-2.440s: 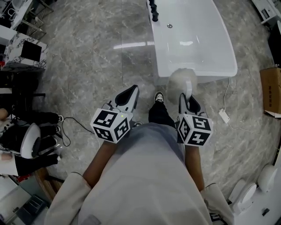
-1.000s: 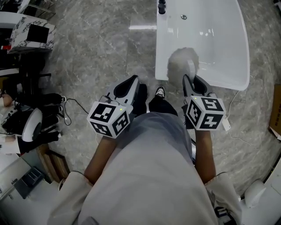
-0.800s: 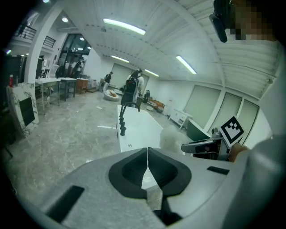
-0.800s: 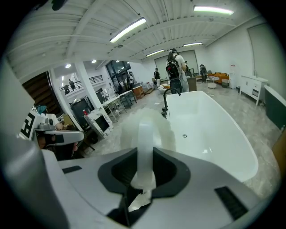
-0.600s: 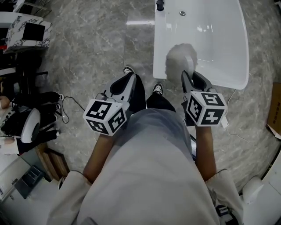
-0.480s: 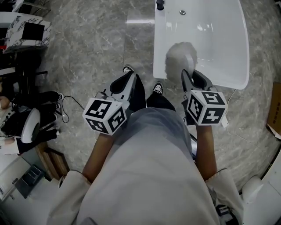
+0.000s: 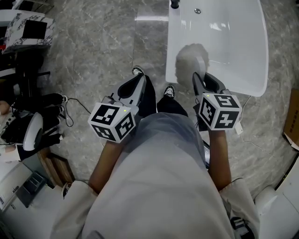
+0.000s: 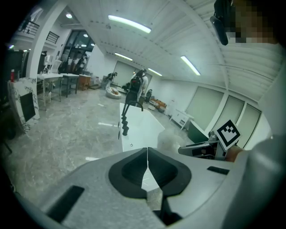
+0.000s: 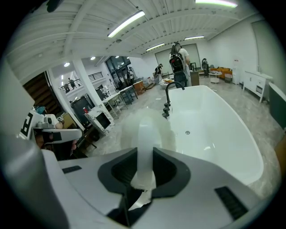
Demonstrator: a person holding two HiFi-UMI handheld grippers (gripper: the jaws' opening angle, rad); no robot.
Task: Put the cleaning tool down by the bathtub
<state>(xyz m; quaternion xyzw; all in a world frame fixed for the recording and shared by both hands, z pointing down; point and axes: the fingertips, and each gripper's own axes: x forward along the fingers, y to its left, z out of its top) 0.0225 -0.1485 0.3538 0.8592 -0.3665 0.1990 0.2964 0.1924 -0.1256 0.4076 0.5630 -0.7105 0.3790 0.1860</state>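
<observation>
Grippers: two, the left gripper and the right gripper
Marker cubes: two, the left cube and the right cube
Bathtub: one
Cleaning tool: one, with a fluffy white head
Faucet: one, black, at the bathtub's far left corner
Drain: one, in the bathtub's bottom at the faucet end
Shoes: two, on the floor

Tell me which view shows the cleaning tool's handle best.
The right gripper view: the white handle runs straight between the right gripper's jaws, clamped. The head view shows mainly the fluffy head overlapping the bathtub; the left gripper view, only that head, blurred.
</observation>
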